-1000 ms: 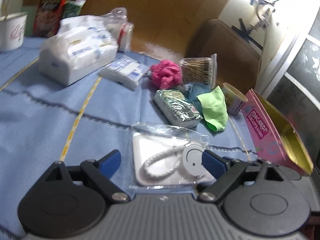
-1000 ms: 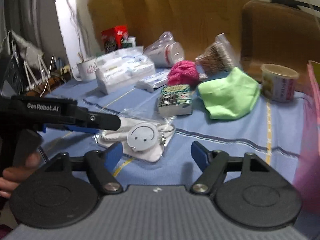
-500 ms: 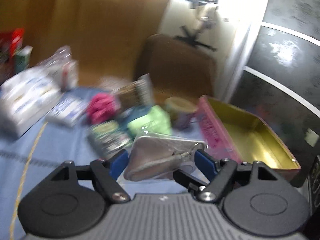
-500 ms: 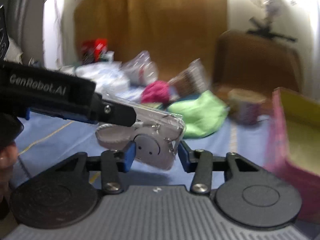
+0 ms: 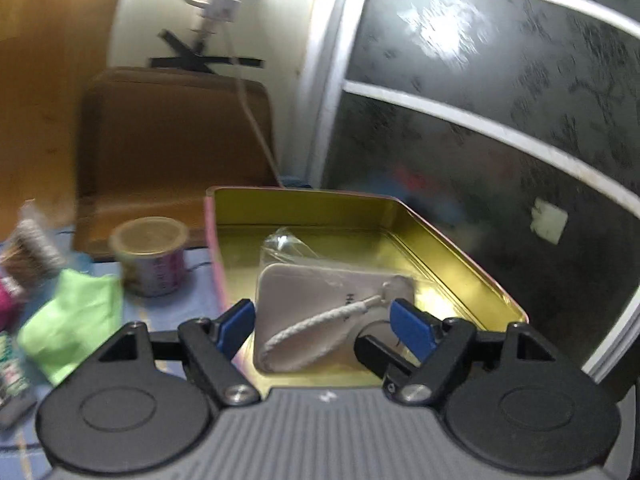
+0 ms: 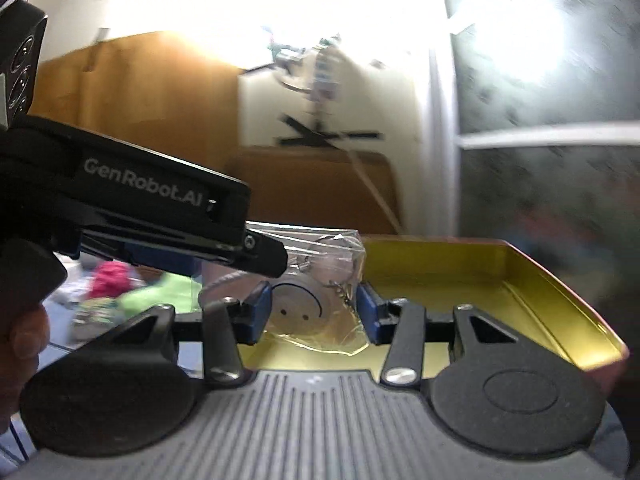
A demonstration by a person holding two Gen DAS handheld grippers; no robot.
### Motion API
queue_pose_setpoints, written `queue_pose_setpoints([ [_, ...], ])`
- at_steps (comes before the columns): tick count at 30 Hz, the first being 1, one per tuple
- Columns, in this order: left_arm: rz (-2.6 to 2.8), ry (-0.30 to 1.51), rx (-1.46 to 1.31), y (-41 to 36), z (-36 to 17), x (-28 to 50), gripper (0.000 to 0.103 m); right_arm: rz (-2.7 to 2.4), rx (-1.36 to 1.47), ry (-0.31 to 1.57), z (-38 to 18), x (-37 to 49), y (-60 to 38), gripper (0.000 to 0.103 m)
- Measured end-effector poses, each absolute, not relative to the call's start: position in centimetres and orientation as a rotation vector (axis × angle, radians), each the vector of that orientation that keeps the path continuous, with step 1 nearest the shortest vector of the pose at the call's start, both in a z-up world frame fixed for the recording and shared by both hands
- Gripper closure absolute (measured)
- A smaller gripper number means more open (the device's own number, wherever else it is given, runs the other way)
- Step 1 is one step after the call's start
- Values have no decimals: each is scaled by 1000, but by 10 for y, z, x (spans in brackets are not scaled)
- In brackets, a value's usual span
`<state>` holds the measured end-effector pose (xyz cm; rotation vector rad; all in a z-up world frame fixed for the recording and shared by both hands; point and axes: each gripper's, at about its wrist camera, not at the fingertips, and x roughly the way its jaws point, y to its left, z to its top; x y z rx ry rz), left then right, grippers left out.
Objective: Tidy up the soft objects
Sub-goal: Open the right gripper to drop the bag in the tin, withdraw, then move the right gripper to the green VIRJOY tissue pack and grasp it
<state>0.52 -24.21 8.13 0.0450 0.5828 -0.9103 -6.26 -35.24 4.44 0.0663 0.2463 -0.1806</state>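
Observation:
A clear plastic packet point(image 5: 332, 312) holds a white pad, a braided cord and a round smiley charm point(image 6: 298, 306). My left gripper point(image 5: 324, 322) and my right gripper point(image 6: 314, 312) are both shut on the packet from its two sides. They hold it over the open pink tin with a gold inside point(image 5: 460, 264), also seen in the right wrist view point(image 6: 520, 284). The left gripper's black body point(image 6: 160, 208) crosses the right wrist view.
A green cloth point(image 5: 72, 320), a small round tub point(image 5: 150, 256), a pink knitted item point(image 6: 110, 278) and other packets lie on the blue tablecloth point(image 5: 192, 300) left of the tin. A brown chair point(image 5: 176, 148) stands behind. A dark glass door point(image 5: 500, 140) is at right.
Both grippers closed on the packet, lifted it off the tablecloth and carried it right, from the middle of the table to over the open tin.

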Motion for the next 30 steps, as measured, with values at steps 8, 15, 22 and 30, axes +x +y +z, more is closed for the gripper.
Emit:
queue_pose_setpoints([
  [8,-912,604,57,-251,68,4,23,-276,136,249,35,-74,-375,20],
  [15,-797,500,-45,-172,75,3,22,-263,90,124,39,-85,-352,9],
  [22,-457,556,-142,-66,41,32,22,-25,-55,148,38,-77,-295,15],
  [30,-195,559,-174,11,14,48,23,259,-102,387,23,-37,-238,54],
])
